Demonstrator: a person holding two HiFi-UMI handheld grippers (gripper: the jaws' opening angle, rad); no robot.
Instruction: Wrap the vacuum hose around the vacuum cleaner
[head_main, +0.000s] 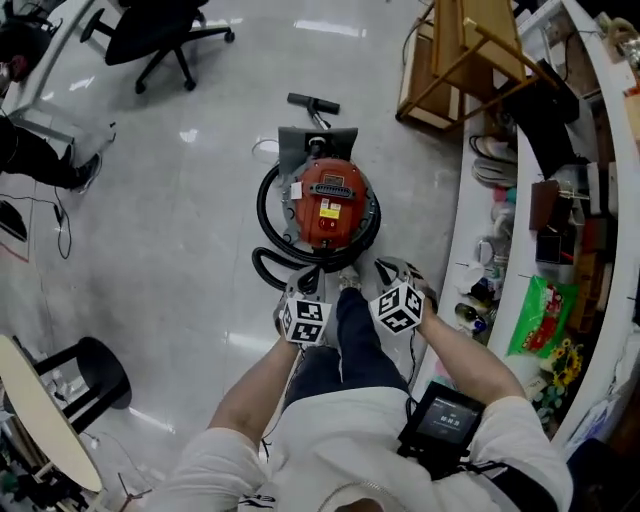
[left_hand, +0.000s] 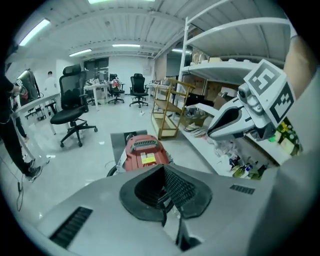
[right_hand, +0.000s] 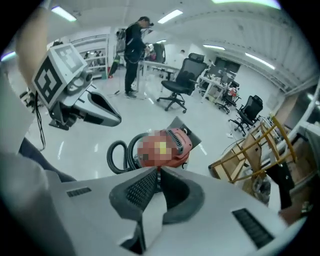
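Observation:
The red vacuum cleaner (head_main: 330, 200) stands on the floor in front of my feet, with its black hose (head_main: 268, 215) looped around its body and the nozzle handle (head_main: 313, 103) lying beyond it. My left gripper (head_main: 300, 298) and right gripper (head_main: 398, 285) are held side by side above the near side of the vacuum, apart from it. In the left gripper view the jaws (left_hand: 165, 192) are shut with nothing between them, the vacuum (left_hand: 142, 152) below. The right gripper (right_hand: 156, 182) is likewise shut and empty, above the vacuum (right_hand: 167, 147) and hose (right_hand: 117, 155).
A wooden rack (head_main: 465, 60) stands at the back right, beside a curved shelf unit (head_main: 600, 200) full of items. An office chair (head_main: 160, 35) is at the back left, a black stool (head_main: 95, 375) and a round table edge (head_main: 30, 410) at the near left. A person (right_hand: 134, 50) stands far off.

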